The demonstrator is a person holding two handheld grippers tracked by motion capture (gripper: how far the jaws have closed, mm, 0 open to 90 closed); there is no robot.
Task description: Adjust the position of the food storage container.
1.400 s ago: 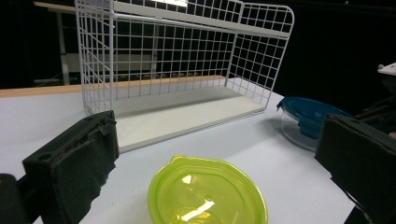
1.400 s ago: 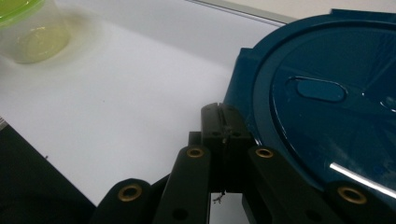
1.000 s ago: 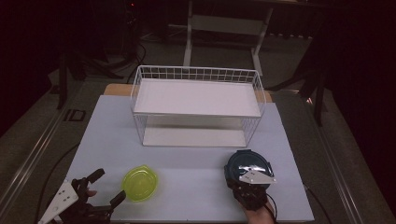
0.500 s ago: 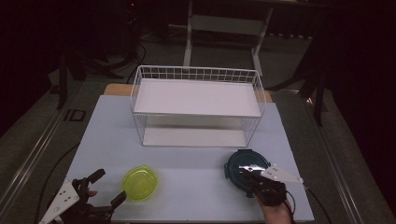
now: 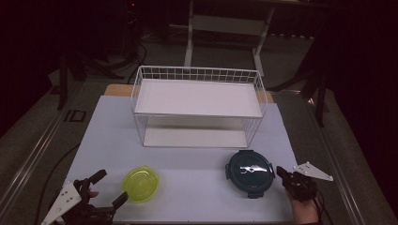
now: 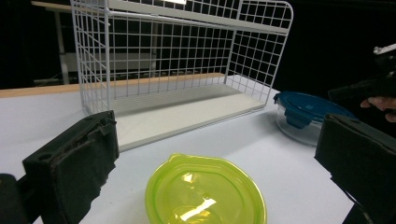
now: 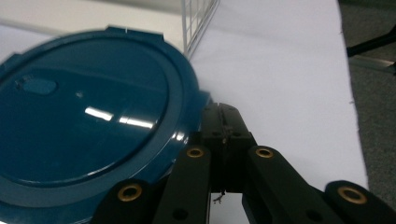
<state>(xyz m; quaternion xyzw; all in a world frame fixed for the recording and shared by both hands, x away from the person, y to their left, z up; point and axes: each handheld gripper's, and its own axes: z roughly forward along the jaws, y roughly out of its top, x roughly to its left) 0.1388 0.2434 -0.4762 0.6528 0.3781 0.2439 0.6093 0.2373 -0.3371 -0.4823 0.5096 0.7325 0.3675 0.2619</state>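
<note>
1. From the high view, a blue-lidded container (image 5: 250,172) sits on the white table (image 5: 197,164) in front of the wire rack (image 5: 199,106), toward the right. A yellow-green bowl (image 5: 140,183) sits toward the left.
2. The right gripper (image 5: 283,173) lies just beside the container's right edge. The right gripper view shows what the high view cannot: its jaws are pressed together with nothing between them, their tips at the lid's (image 7: 88,126) rim.
3. The left gripper (image 5: 109,188) sits at the bowl's near left. The left gripper view shows its jaws spread wide, one on either side of the bowl (image 6: 205,191), not touching it.
4. That view also shows the container's clear glass base (image 6: 299,131), and a hand (image 6: 380,103) with the other gripper beside it.
</note>
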